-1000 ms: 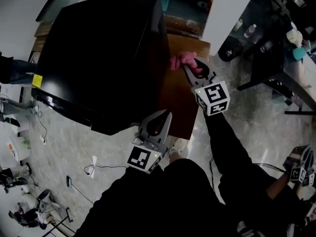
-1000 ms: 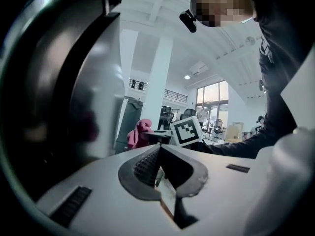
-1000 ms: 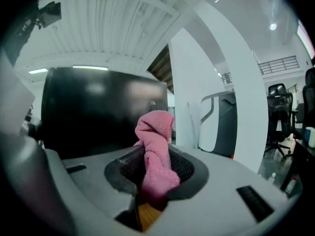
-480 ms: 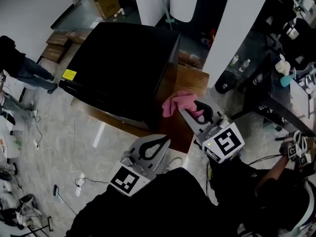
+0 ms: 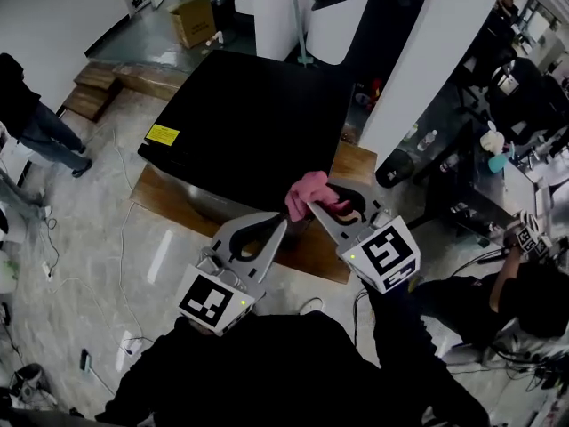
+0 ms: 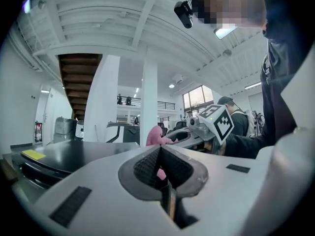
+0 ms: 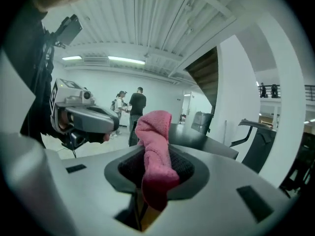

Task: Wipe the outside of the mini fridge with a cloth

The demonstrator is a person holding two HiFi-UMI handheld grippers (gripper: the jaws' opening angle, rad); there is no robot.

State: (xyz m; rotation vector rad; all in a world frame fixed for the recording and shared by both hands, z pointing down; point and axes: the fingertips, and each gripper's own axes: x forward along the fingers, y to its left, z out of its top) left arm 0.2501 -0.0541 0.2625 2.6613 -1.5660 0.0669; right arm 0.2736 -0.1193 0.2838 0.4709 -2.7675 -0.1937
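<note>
while clamped, one cloth point(image 5: 308, 195) hangs near one fridge point(image 5: 253, 118).

One fridge point(image 5: 249, 123), one cloth point(image 5: 305, 194) (two tools point(image 5: 281, 225) point(image 5: 313, 207))

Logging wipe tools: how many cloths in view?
1. The pink cloth is clamped in the right gripper, at the near corner of the black mini fridge. The left gripper is shut on nothing. More could be hidden behind the fridge.
</note>
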